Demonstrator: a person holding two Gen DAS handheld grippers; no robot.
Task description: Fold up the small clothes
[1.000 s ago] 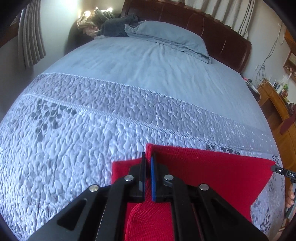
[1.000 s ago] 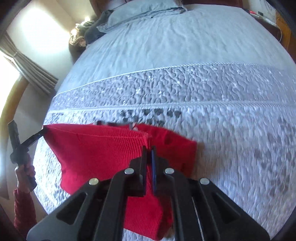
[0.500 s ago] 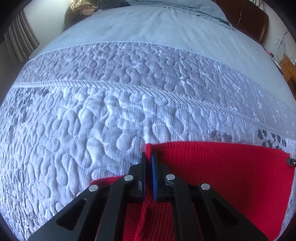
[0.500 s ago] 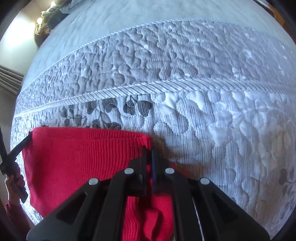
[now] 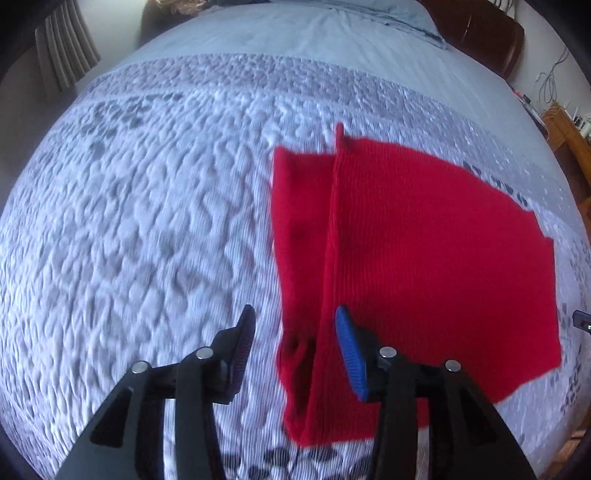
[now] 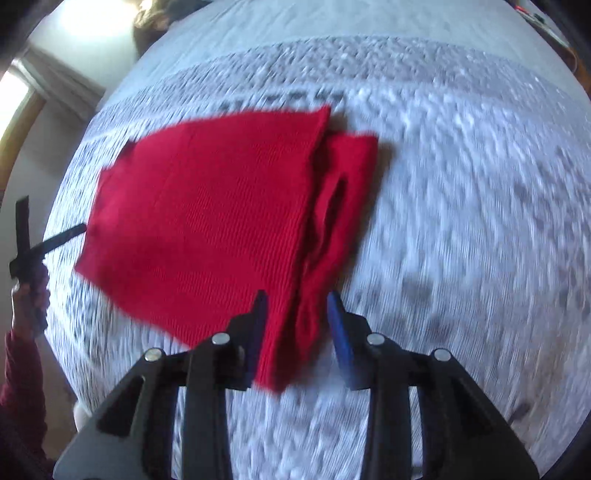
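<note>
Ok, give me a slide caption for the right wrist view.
Right tool open above the near edge of a folded red knit garment lying on a quilted bedspread.

Home bedroom: quilted bedspread [image 5: 147, 221]; leather headboard [image 5: 480, 33]; curtains [image 5: 62, 55].

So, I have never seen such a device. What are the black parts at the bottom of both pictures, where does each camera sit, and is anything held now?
No robot here: a person holds one hand tool in each hand, each with two-finger tongs and a wide-angle camera looking along the fingers. One picture comes from the left tongs, the other from the right tongs; the black parts are their fingers. Both tongs are open and hold nothing. A red knit garment, folded over itself, lies flat on the quilted bed cover. At the left edge of the right picture you see the person's other hand holding its tool. Both pictures are somewhat blurred.
</note>
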